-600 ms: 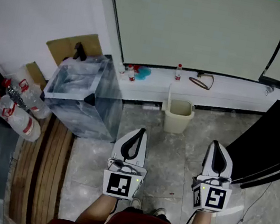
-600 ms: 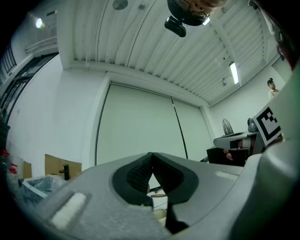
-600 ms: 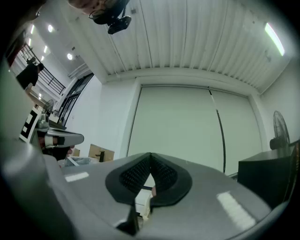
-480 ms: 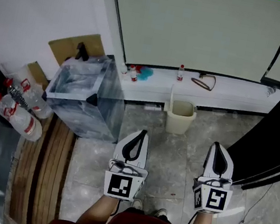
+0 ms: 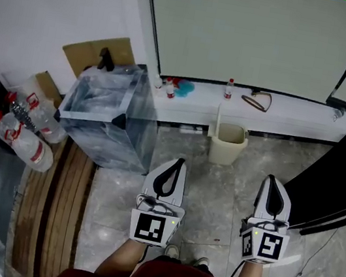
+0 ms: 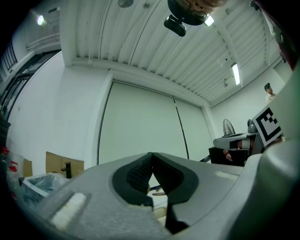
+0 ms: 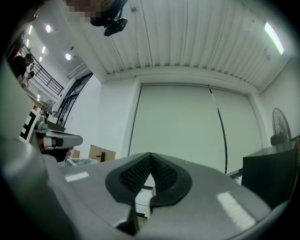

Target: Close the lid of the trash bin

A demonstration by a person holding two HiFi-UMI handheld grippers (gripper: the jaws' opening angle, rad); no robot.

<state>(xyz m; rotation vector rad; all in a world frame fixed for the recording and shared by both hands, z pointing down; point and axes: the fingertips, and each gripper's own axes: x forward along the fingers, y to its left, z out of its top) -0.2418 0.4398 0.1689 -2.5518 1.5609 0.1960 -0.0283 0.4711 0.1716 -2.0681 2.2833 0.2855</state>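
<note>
A small beige trash bin (image 5: pixel 228 143) stands on the marble floor by the white ledge, its lid (image 5: pixel 218 119) raised upright at its left rim. My left gripper (image 5: pixel 178 163) hovers well short of it, to the bin's lower left, shut and empty. In the left gripper view the left gripper (image 6: pixel 151 157) has its pads pressed together. My right gripper (image 5: pixel 269 179) is level with the left one, to the bin's lower right, also shut with nothing in it. The right gripper view shows the right gripper (image 7: pixel 150 156) with its tips touching.
A big bin lined with clear plastic (image 5: pixel 107 116) stands left of the small one. Bags of bottles (image 5: pixel 25 128) lie at far left. A black panel (image 5: pixel 337 183) leans at right. Bottles (image 5: pixel 229 89) and a cable sit on the white ledge (image 5: pixel 277 113).
The view has shifted slightly, so the bin and ledge sit a little further right and lower in the picture. Both grippers keep their places and stay shut.
</note>
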